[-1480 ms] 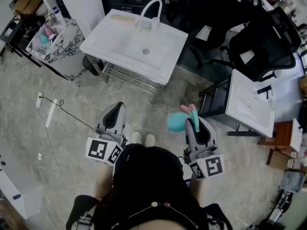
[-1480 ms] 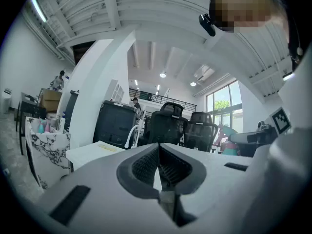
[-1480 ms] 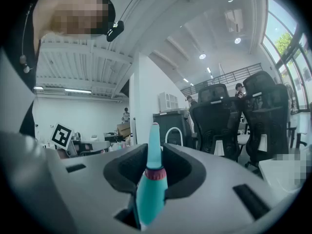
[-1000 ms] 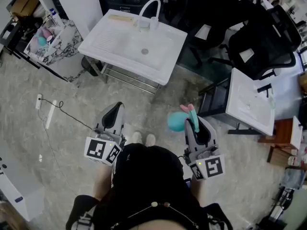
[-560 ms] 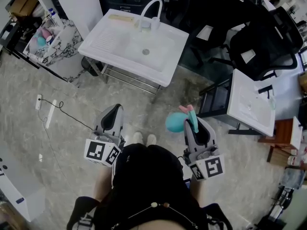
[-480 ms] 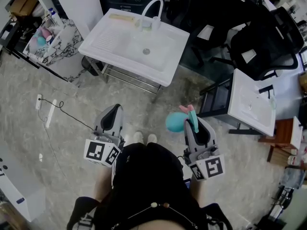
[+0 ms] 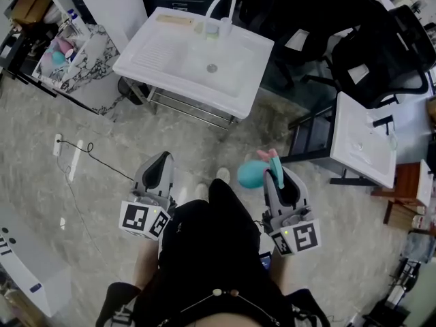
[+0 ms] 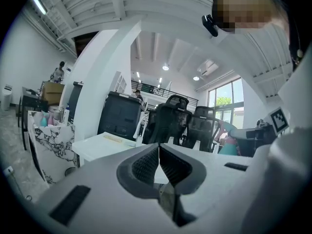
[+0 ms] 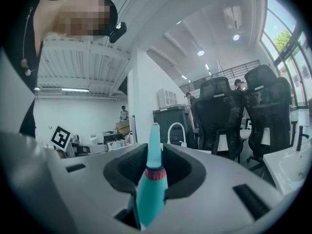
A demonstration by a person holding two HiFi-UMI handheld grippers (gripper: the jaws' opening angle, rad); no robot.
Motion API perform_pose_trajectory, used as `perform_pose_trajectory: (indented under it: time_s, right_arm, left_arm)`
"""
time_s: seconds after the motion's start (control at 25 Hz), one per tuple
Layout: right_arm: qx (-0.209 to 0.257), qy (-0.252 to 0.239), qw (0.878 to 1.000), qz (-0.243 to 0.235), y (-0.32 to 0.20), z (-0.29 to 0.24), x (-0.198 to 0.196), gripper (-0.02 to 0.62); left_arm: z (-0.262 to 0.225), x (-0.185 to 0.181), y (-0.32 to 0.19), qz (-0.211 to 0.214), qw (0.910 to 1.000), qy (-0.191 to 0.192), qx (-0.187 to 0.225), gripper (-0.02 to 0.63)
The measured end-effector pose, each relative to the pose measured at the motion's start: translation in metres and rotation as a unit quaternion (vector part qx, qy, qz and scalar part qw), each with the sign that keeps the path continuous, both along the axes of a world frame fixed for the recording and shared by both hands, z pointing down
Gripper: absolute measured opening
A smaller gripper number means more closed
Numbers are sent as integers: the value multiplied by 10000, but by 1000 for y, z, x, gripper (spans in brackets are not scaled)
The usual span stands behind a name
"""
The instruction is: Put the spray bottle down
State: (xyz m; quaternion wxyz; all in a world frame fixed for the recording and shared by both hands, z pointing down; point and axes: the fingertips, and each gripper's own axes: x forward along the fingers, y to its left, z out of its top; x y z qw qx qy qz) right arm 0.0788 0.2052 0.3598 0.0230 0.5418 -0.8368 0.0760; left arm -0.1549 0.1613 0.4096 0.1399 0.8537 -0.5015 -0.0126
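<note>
The spray bottle (image 7: 251,174) is teal with a pink collar and lies sideways in my right gripper (image 7: 276,174), body pointing left over the floor. In the right gripper view its teal trigger part (image 9: 150,179) stands pinched between the dark pads, so that gripper (image 9: 153,165) is shut on it. My left gripper (image 7: 158,165) hangs level at the person's other side, and in the left gripper view its ribbed pads (image 8: 146,164) meet with nothing between them. The bottle (image 8: 228,141) shows small at the right edge of that view.
A white sink table (image 7: 160,53) with a curved faucet (image 7: 222,7) stands ahead. A second white basin (image 7: 363,148) and black office chairs (image 7: 381,53) are to the right. At the left stand a marbled cart (image 7: 92,63) and a floor cable (image 7: 88,157).
The person has stepped forward: one shoe now leads, and the sink table sits slightly further right in the head view. Both grippers keep their places beside the body, bottle still held.
</note>
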Motion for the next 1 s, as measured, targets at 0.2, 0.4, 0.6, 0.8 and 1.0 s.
perform_pose_trajectory:
  time_s: [0.2,0.4,0.6,0.8,1.0]
  right_arm:
    - [12,36,10000,21,-14,3,-1,101]
    - [5,56,10000,38,-37,4,4,101]
    - [16,174,9998,-85,-75,8,10,101]
    - [96,253,9996,-125,-130,8,22,101]
    - [203,352,9991,-140,-187,3,41,101]
  left_arm:
    - [-3,-10,-13,-71,10000,-39,57,8]
    - [1,-12,-27,-143,9999,-46,-26,8]
    - [7,-4,-48,-148,9998,-108,-104,8]
    - [11,-3,-83,-280,9993,-179,-177,8]
    - [10,8,-131,-354,9989,-230,-199,8]
